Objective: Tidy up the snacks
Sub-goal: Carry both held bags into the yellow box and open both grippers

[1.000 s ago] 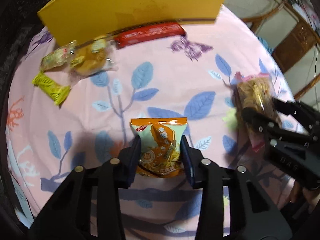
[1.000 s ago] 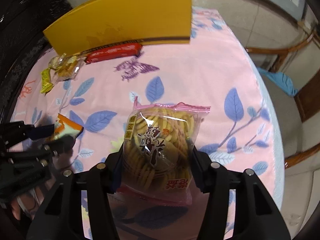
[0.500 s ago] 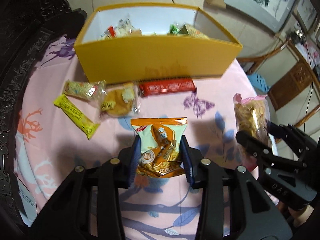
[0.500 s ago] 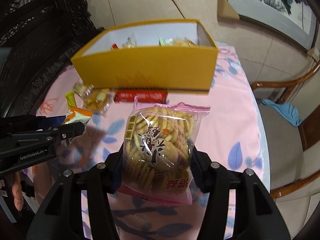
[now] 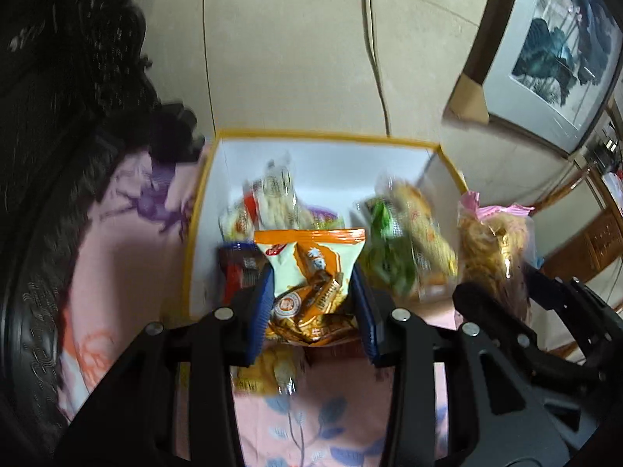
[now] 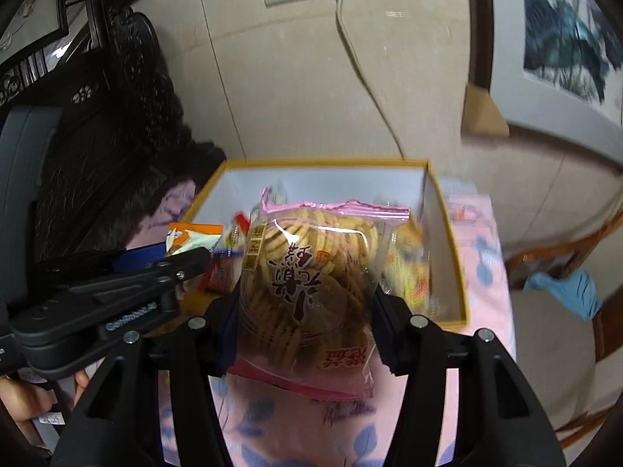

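Already two snacks are in the air above the yellow box [image 5: 311,136]: the orange packet [image 5: 311,268] is pinched between the blue pads of the left tool [image 5: 313,295], and the pink-edged bag of round crackers [image 6: 311,280] is clamped at its sides by the right tool [image 6: 305,307]. Both hang over the near part of the open box, which sits on the pink-clothed worktop [image 5: 311,420] and already holds several wrapped snacks, blurred here, so their exact kinds are hard to tell. The two tools are close side by side. The risk, as I judge it, is crowding: letting go of both together could make the bags collide or catch the front wall and tip out. The cracker bag is slick and bulky, and a tighter squeeze might crush its contents.
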### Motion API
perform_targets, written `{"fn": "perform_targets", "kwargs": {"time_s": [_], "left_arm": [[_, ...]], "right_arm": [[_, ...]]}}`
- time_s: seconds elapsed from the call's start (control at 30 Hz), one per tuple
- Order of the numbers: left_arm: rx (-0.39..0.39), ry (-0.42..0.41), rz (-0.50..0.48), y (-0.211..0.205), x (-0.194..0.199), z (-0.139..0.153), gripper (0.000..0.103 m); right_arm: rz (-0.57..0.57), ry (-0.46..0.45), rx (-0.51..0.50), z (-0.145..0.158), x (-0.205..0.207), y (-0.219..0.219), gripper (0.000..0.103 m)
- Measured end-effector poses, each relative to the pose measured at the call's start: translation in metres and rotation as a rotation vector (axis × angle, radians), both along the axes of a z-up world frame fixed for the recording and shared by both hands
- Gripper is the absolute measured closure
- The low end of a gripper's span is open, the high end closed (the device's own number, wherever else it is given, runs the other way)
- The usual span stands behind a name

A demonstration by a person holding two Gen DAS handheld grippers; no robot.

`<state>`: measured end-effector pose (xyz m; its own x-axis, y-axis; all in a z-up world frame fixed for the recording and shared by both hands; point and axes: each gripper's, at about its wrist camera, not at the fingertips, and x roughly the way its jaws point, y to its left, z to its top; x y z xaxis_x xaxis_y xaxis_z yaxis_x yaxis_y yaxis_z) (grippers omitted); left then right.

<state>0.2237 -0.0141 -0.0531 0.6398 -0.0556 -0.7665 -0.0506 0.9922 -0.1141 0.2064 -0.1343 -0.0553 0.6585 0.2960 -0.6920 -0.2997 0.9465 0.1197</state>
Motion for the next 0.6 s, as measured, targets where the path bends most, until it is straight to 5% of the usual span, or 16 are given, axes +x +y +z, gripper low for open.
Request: {"fn": "perform_targets", "kwargs": {"time_s": [0.27, 0.33, 0.4, 0.6], "left_arm": [[0.029, -0.014, 0.007, 0.004, 0.027, 0.008, 0.062], [0.043, -0.017, 0.027, 0.006, 0.037, 0.009, 0.042], [0.087, -0.012, 0.096, 0.013, 0.047, 0.012, 0.002], [0.040, -0.019, 0.125, 0.044, 0.044, 0.018, 0.002]], "right_arm": [[-0.001, -0.026, -0.025, 0.010, 0.027, 0.003, 0.046], [-0.018, -0.045, -0.045, 0.015, 0.039, 0.003, 0.044], [-0.050, -0.058, -0.096, 0.019, 0.053, 0.000, 0.026], [-0.007, -0.111, -0.074, 0.035, 0.047, -0.020, 0.011]]}}
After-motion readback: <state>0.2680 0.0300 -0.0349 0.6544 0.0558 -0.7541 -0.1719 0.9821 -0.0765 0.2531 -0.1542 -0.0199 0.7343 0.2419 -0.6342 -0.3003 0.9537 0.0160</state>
